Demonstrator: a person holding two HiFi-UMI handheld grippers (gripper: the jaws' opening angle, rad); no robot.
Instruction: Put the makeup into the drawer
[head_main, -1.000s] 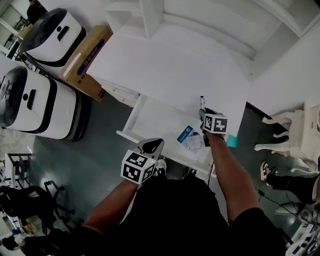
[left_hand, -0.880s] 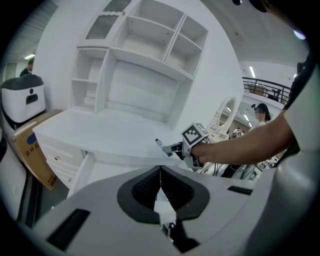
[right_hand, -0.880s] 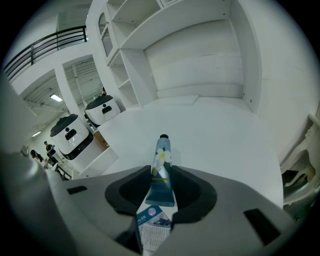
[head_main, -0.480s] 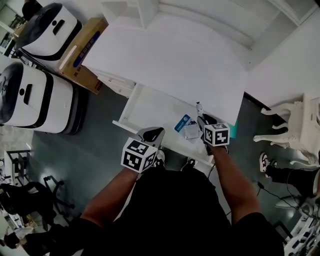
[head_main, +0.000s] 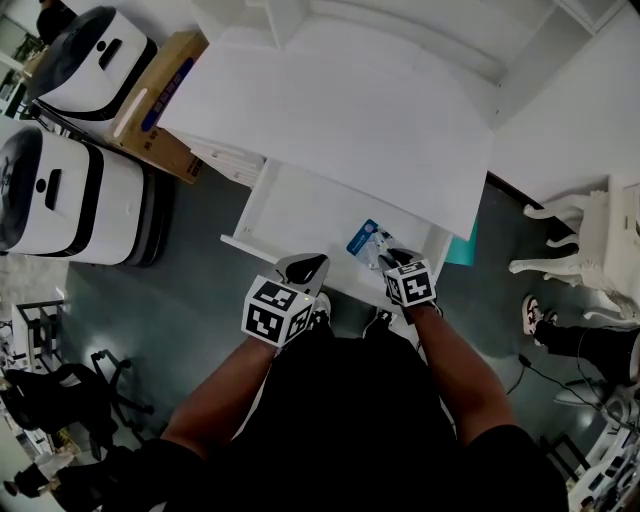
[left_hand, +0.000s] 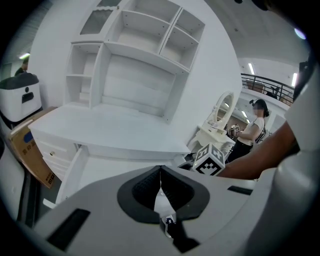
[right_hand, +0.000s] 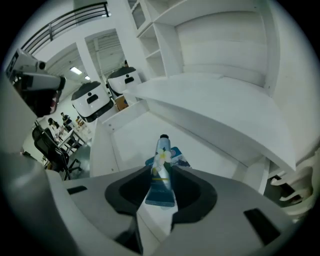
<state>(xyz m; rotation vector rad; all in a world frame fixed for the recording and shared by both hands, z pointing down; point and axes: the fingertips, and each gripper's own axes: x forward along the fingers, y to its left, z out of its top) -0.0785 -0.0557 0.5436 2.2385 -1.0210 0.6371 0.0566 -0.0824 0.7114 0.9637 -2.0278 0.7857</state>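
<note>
Pulled-out white wooden drawer (head_main: 290, 215). Over its front right corner, right gripper (right_hand: 161, 172) clamped on a blue flower-printed soft plastic tube (right_hand: 162, 150): probably light, squashy, slippery; best pinched at the flat crimped tail. Left gripper (left_hand: 160, 172) pressed together, empty.

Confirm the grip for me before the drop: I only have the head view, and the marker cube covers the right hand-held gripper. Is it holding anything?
Observer: Yes. The right hand-held gripper is shut on a blue tube printed with a white flower, gripped near its flat end.
Operator: Which way does the cap point?
Observer: Away from the jaws, out over the open drawer.
Operator: And the left one?
Observer: The left hand-held gripper has its jaws together, with nothing between them.
</note>
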